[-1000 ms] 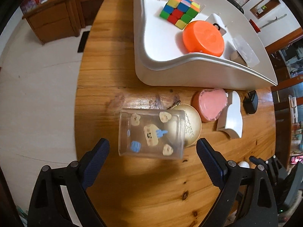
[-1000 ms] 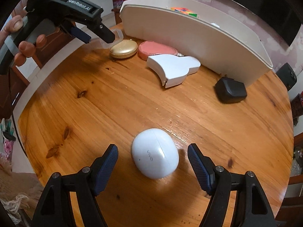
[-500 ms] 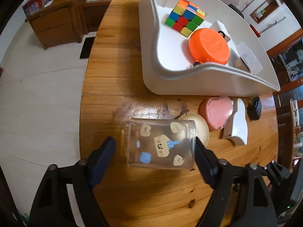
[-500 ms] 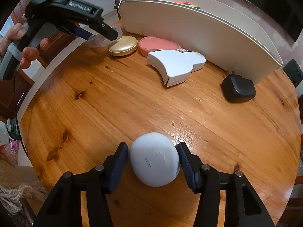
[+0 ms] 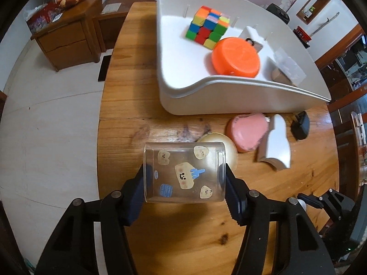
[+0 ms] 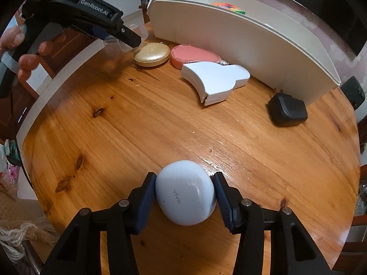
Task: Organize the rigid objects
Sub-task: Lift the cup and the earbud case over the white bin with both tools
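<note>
My left gripper (image 5: 184, 183) is shut on a clear plastic cup (image 5: 183, 171) with cartoon stickers and holds it on its side above the round wooden table (image 5: 128, 96). My right gripper (image 6: 184, 197) is shut on a white vivo earbud case (image 6: 185, 197) near the table's front edge. The left gripper (image 6: 128, 37) also shows in the right wrist view at the far left, cup in its fingers. A white bin (image 5: 176, 68) holds a Rubik's cube (image 5: 207, 27), an orange bowl (image 5: 236, 57) and other small items.
On the table in front of the bin lie a gold oval case (image 6: 151, 53), a pink heart-shaped case (image 6: 195, 56), a white plastic piece (image 6: 215, 81) and a black charger (image 6: 287, 110). A wooden dresser (image 5: 66, 41) stands beyond the table.
Both grippers closed: the left onto the clear cup and lifted it off the table, the right onto the white earbud case.
</note>
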The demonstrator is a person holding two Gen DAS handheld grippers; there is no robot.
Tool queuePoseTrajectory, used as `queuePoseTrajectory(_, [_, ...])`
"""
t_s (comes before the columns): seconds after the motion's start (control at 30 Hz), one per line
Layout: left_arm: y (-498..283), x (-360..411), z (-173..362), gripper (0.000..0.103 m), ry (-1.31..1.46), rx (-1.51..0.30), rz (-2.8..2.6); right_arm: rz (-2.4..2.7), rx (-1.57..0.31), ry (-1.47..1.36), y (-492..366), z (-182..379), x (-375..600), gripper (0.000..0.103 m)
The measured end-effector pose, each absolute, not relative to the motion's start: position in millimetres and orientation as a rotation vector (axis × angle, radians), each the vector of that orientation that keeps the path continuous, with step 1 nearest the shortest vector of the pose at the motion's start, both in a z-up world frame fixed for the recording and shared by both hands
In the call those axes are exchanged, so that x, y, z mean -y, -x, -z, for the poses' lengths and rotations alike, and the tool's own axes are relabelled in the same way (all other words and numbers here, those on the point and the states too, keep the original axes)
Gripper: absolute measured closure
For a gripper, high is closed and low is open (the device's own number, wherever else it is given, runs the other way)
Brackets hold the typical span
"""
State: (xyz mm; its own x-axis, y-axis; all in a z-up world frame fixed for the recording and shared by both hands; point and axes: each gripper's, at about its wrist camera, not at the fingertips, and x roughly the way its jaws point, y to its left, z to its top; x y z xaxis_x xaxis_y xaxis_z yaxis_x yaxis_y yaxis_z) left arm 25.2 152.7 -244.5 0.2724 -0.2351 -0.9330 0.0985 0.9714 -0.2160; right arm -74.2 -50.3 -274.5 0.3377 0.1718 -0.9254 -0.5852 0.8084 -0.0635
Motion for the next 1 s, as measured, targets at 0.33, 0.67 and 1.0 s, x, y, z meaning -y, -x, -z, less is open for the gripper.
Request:
queuePoseTrajectory(0.33, [-10.0,-124.9,162.9,0.040,0.078,-1.223,0.259,-0.478,-1.062,0.342,72.7,233.7,63.8,0.052])
queuePoseTrajectory(0.67, [-35.5,-89.7,59.0,0.040,0.034,-1.053,0.261,-0.417,-0.962,0.195,40.4,153.5,82.3,0.052])
queuePoseTrajectory(1.0, [-96.2,-61.0,2.1,0.039,-0.037,-0.941,0.247,-0.353,-0.801,0.162,-32.3,50.1,87.8,0.052])
